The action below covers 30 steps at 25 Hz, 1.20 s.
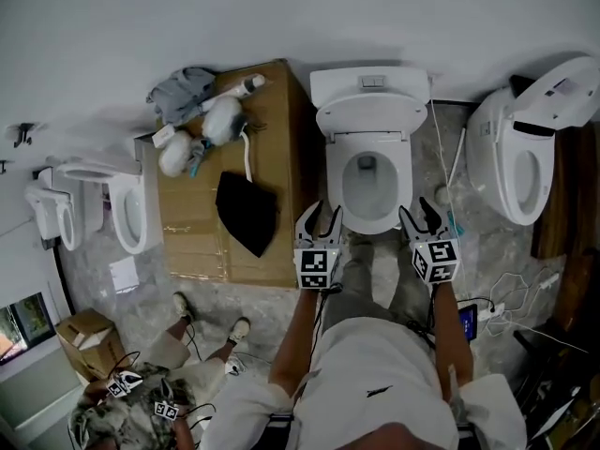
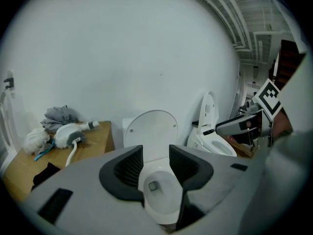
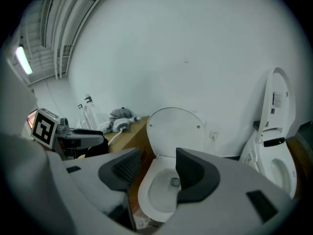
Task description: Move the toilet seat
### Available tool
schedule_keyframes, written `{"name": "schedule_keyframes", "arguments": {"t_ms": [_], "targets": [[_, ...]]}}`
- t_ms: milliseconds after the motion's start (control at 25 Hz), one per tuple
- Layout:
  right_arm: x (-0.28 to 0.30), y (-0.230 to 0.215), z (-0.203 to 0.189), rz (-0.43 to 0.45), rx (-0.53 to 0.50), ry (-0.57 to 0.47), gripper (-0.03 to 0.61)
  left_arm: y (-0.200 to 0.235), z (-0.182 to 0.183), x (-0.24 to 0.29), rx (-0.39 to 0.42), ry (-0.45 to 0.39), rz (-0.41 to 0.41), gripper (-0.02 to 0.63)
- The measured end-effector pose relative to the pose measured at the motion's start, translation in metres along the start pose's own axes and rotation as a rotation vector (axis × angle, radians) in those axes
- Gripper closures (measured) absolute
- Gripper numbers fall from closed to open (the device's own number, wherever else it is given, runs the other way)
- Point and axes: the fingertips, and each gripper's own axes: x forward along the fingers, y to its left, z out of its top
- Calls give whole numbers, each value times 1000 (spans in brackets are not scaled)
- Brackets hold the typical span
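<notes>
A white toilet stands straight ahead of me. Its lid [image 1: 370, 117] [image 2: 151, 129] [image 3: 177, 129] is raised against the tank, and the seat ring [image 1: 336, 184] [image 2: 162, 213] [image 3: 145, 199] appears to lie on the bowl. My left gripper [image 1: 321, 216] [image 2: 155, 163] hovers at the bowl's front left corner, shut, with nothing between its jaws. My right gripper [image 1: 419, 216] [image 3: 157, 168] hovers at the front right corner, its jaws slightly apart and holding nothing. Neither gripper touches the toilet.
A brown box-like table [image 1: 281, 157] stands left of the toilet with a black cloth [image 1: 247, 212], a grey rag and white items on it. Other toilets stand at left [image 1: 127, 209] and right [image 1: 520, 157]. Cables [image 1: 506, 298] lie on the floor at right. Another person [image 1: 141, 401] crouches at lower left.
</notes>
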Motion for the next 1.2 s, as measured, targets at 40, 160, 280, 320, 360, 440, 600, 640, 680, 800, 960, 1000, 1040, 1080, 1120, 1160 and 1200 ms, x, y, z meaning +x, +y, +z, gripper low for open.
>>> {"name": "schedule_keyframes", "arguments": {"t_ms": [40,160,280,320,360,440,600,640,680,800,960,1000,1040,1080,1120,1160,1200], "targets": [[3,-1,-7,2,5,12,337,0,-5,3,-3,7,-6,440],[12,-6,-27,-3,7,56,328,0,-22,12,-10,32,-20,440],[24,-13,-46,-18,24,92,327,2,-40,22,-17,62,-23,439],[28,-16,-52,-22,33,102,327,3,-45,26,-20,72,-23,439],[33,-19,-58,-25,40,113,327,4,-51,29,-23,81,-22,439],[42,-24,-71,-26,54,131,327,5,-65,37,-35,101,-19,439],[58,-35,-100,-43,88,167,324,8,-98,54,-65,144,-10,430],[62,-39,-107,-48,95,176,324,9,-108,60,-76,157,-8,428],[67,-43,-115,-52,101,186,322,9,-117,65,-85,171,-5,426],[76,-53,-135,-54,117,215,322,8,-145,78,-111,214,5,422],[84,-61,-163,-44,136,255,321,5,-175,90,-138,258,22,414],[86,-63,-169,-40,138,264,321,5,-181,93,-145,263,28,412],[89,-65,-175,-36,138,273,321,5,-186,96,-152,267,35,410],[92,-66,-181,-32,139,283,322,5,-192,99,-159,271,43,408],[94,-68,-188,-29,141,292,321,5,-198,102,-165,277,51,407],[97,-70,-194,-28,146,300,321,5,-205,105,-172,284,58,405],[99,-72,-201,-28,151,307,321,5,-212,107,-179,291,65,403]]}}
